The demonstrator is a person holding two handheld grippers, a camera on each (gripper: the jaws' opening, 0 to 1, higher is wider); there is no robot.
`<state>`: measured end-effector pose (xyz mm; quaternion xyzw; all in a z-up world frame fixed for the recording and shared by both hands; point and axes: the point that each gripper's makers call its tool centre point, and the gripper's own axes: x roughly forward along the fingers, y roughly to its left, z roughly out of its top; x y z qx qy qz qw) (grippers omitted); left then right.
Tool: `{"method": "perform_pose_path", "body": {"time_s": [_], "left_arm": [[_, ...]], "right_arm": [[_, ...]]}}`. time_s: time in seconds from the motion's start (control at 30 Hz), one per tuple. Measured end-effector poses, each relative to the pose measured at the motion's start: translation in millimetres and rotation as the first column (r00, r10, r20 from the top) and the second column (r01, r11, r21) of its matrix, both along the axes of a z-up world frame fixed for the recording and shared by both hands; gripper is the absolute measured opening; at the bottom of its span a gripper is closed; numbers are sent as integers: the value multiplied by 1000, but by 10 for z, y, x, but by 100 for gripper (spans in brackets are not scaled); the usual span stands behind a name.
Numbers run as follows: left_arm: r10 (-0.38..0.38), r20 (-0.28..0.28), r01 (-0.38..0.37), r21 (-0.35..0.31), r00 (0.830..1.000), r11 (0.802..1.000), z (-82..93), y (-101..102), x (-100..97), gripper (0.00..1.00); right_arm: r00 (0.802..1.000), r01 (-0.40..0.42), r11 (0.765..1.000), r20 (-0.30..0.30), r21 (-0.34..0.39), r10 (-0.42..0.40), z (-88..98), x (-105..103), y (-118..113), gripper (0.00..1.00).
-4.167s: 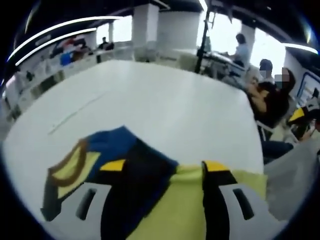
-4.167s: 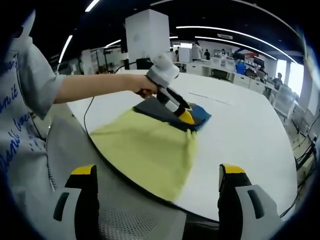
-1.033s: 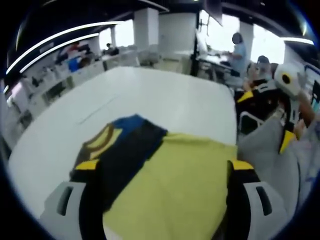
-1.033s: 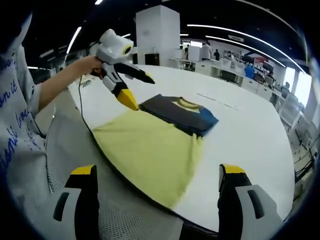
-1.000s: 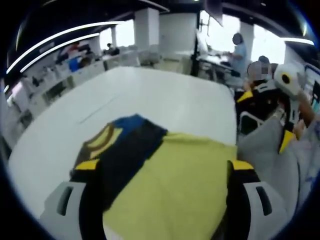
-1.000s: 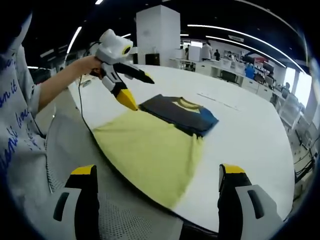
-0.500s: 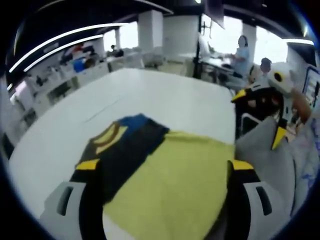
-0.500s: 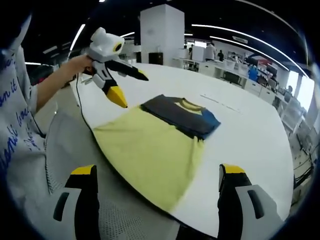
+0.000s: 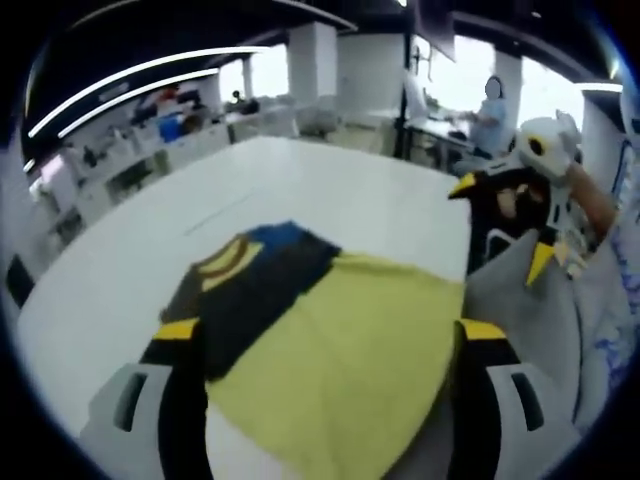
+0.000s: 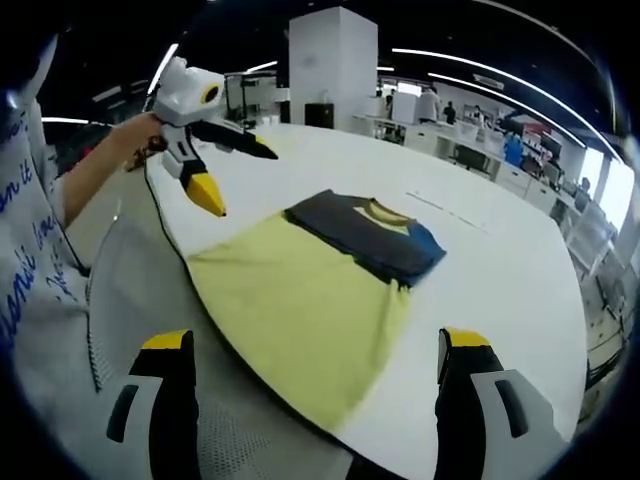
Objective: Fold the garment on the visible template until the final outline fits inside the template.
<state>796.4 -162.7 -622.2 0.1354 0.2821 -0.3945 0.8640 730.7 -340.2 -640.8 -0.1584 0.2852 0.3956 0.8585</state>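
Note:
The garment (image 10: pixel 365 235), folded into a dark rectangle with a blue patch and a yellow collar, lies at the far end of the yellow template (image 10: pixel 300 300). Both rest on a white round table (image 10: pixel 500 270). In the left gripper view the garment (image 9: pixel 250 290) sits left of the template (image 9: pixel 350 370). My left gripper (image 9: pixel 330 330) is open and empty above them; it also hangs in the air (image 10: pixel 238 175), held by a hand. My right gripper (image 10: pixel 318 340) is open and empty near the table's edge, and also shows raised at the right (image 9: pixel 505 225).
A grey mesh surface (image 10: pixel 150 300) lies against the table's near edge. Bare white tabletop (image 9: pixel 300 190) stretches beyond the garment. Desks, a white pillar (image 10: pixel 335 60) and seated people (image 9: pixel 490 100) are far behind.
The left gripper, which was down at the garment 4.2 s ago, has let go and lifted up and away from it. Over the last second both grippers drew slightly farther back.

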Motion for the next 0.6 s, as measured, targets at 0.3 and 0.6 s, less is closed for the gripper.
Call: {"method": "perform_pose_path", "body": {"time_s": [0.3,0.6], "left_arm": [[35,19,-35,-4,999,999,80,147,-81,99],[57,15,-57,8,998,998,72,288,-177,97]], "right_arm": [[1000,-6,1000,8,-9,6,40,75,-15,100],[1000,-22,1000,-4,-15,22,-1,51,25,100]]}}
